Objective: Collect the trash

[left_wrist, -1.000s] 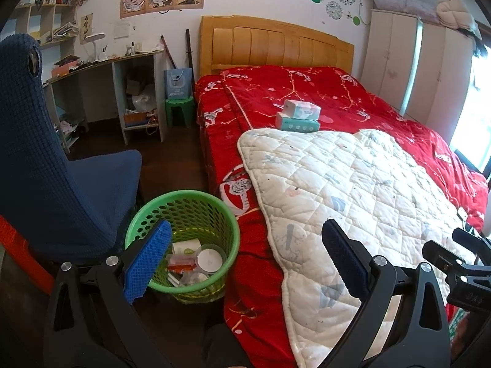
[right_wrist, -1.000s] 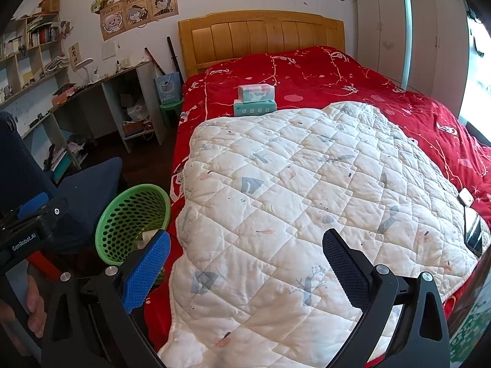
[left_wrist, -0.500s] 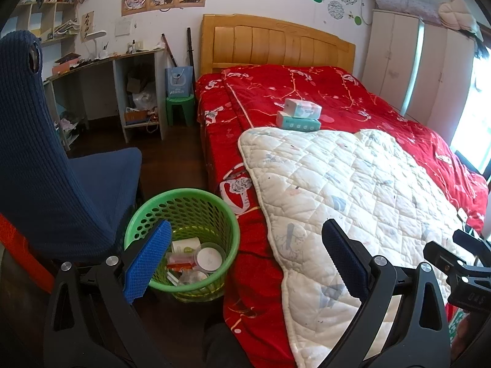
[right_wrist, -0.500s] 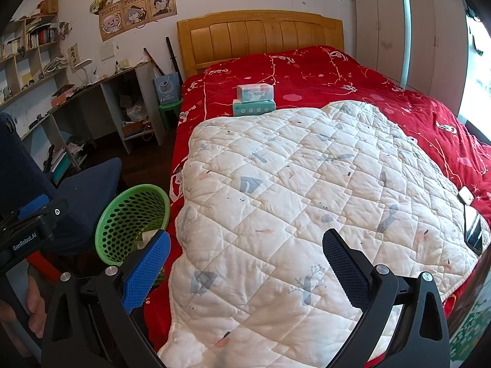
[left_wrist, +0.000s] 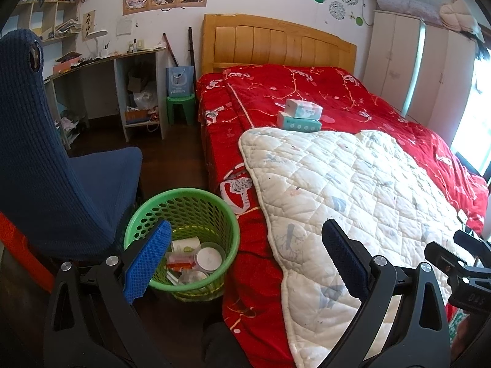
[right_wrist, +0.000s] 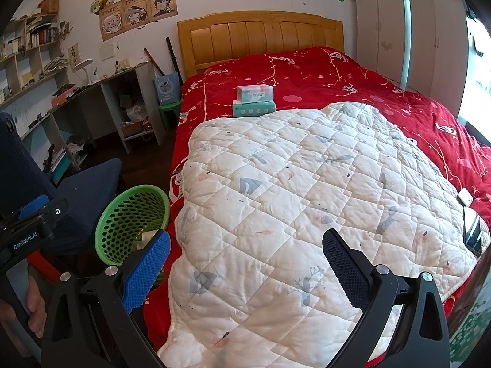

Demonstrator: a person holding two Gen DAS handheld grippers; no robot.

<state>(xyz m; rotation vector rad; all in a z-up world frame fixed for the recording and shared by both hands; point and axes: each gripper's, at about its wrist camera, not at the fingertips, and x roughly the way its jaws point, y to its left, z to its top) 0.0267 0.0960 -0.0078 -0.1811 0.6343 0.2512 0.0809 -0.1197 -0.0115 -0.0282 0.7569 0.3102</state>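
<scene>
A green mesh trash basket stands on the dark floor by the bed's left side, holding cups, lids and wrappers. My left gripper is open and empty, hovering above the basket and the bed's edge. My right gripper is also open and empty, held over the white quilt. The basket shows at lower left in the right wrist view. Two tissue packs lie stacked on the red bedspread; the tissue packs also appear in the right wrist view.
A blue chair stands left of the basket. A desk with shelves and a green stool line the far wall. White wardrobes stand right of the bed. A phone lies at the quilt's right edge. A hand holds the left gripper's handle.
Both views have shifted very slightly; the grippers stay open and nothing on the bed or in the basket has moved.
</scene>
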